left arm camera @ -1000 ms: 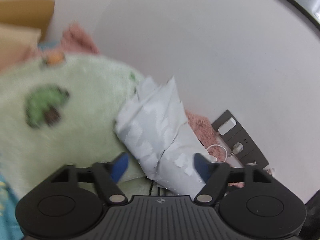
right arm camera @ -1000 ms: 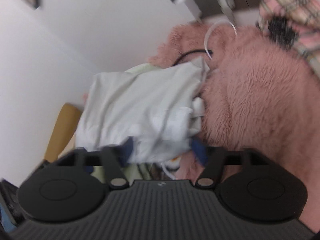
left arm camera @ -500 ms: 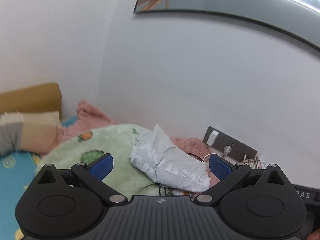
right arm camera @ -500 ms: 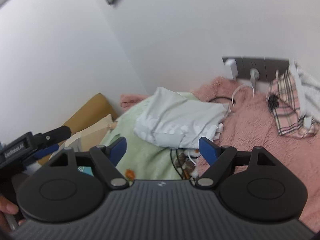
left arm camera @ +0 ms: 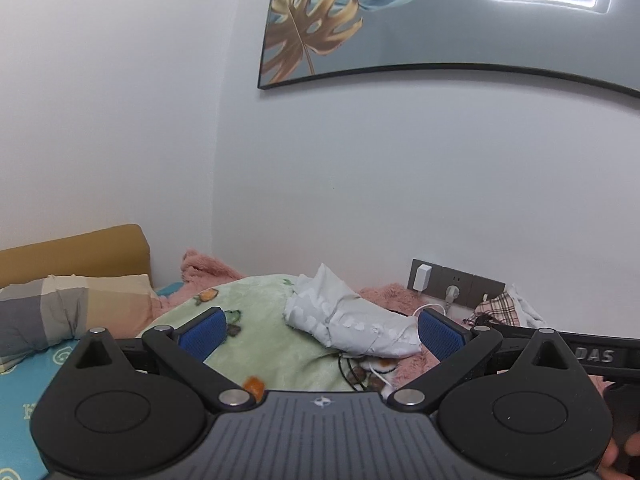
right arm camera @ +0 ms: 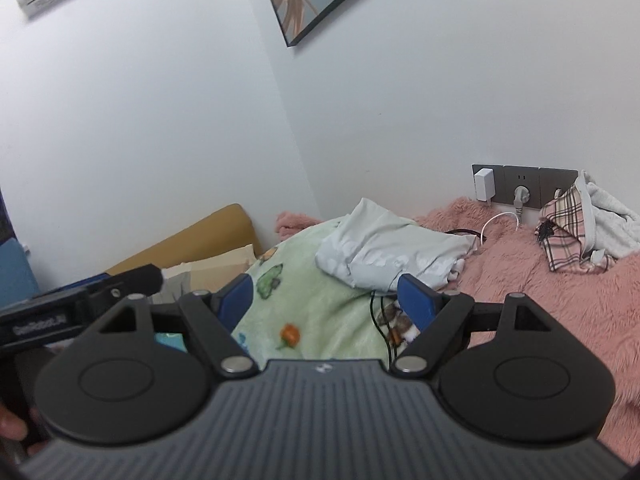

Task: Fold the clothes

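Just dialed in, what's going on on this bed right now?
A person holds a gripper in each hand, and both the left gripper and the right gripper are open and holding nothing. A pale garment lies in a rumpled bundle on the green blanket, next to the pink fuzzy blanket, with cables running under its near edge. Both grippers are raised and pointed at it from a distance, not touching. A plaid garment sits by the wall sockets.

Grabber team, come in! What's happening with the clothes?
Left gripper open, right gripper open, both empty. Crumpled white garment on green fleece blanket. Black cable beside it.
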A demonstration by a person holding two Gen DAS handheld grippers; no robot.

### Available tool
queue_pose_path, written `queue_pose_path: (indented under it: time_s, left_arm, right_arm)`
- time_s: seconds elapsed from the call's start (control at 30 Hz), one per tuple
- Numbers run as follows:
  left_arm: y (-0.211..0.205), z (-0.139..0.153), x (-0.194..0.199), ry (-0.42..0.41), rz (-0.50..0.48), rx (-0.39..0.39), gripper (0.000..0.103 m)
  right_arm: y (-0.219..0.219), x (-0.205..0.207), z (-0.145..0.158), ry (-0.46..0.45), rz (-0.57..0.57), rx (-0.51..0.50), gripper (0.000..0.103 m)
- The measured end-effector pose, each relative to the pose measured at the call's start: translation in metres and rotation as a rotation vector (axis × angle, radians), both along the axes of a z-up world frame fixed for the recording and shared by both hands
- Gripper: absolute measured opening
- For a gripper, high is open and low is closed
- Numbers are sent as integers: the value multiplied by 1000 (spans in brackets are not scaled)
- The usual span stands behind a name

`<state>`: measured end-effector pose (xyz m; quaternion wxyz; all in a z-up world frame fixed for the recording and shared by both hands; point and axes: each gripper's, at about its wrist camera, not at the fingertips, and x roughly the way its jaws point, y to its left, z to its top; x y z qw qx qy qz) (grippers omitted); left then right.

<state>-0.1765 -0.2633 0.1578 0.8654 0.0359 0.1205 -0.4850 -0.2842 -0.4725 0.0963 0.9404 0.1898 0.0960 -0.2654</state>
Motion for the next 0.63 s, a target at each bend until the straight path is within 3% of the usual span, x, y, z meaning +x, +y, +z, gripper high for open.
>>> queue_pose_path:
  time_s: [0.37, 0.63]
  left_arm:
    - [30, -40, 5, -56, 76, 12, 103]
    - [35, -62, 25, -5, 94, 31, 103]
  right_arm:
    - [36, 15, -32, 11, -38, -88, 82]
    - [47, 31, -44, 43, -75, -167, 82]
